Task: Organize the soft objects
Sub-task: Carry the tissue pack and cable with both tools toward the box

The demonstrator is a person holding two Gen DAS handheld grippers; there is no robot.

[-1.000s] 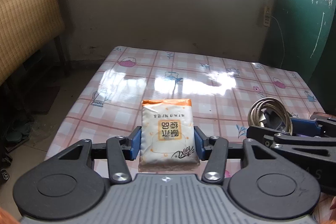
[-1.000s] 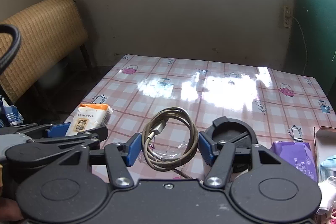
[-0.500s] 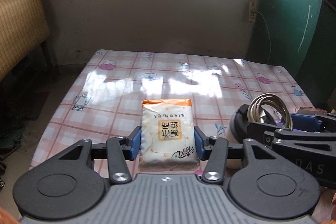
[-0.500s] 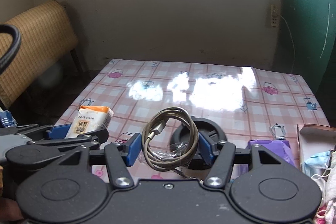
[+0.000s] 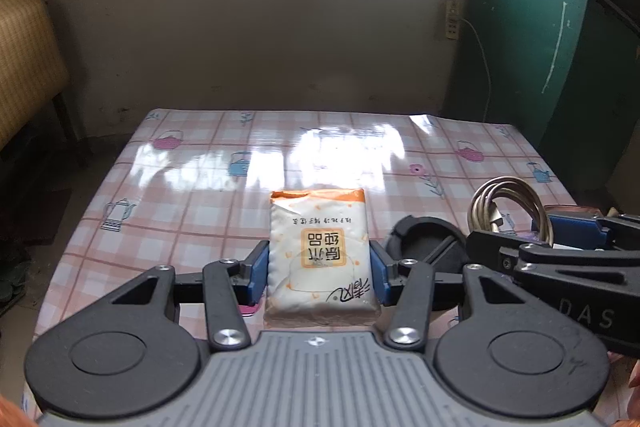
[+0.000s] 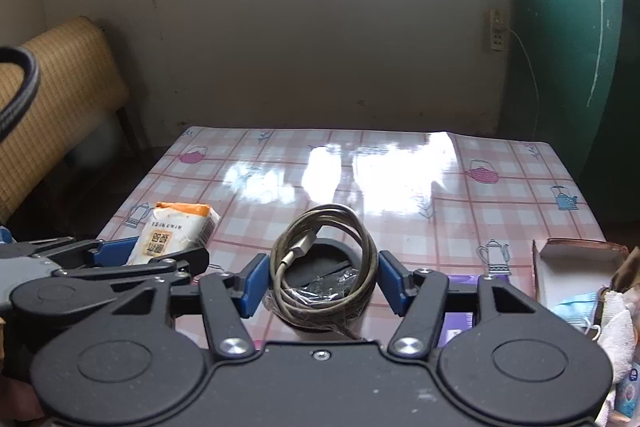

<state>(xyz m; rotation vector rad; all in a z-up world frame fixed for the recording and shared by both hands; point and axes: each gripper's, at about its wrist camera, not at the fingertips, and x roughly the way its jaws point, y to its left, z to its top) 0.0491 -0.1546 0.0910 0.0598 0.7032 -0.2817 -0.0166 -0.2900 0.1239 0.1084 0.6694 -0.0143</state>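
Left tool (image 5: 319,269) clamps tissue pack (image 5: 319,253); right tool (image 6: 324,285) clamps coiled cable (image 6: 324,267), whose loose loops may slip free.

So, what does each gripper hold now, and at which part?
Left gripper clamps the tissue pack by its two long sides. Right gripper grips the coiled cable across the coil's outer sides.

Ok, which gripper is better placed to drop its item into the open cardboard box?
Right gripper: holding the coiled cable, it sits nearer the open cardboard box at the table's right.
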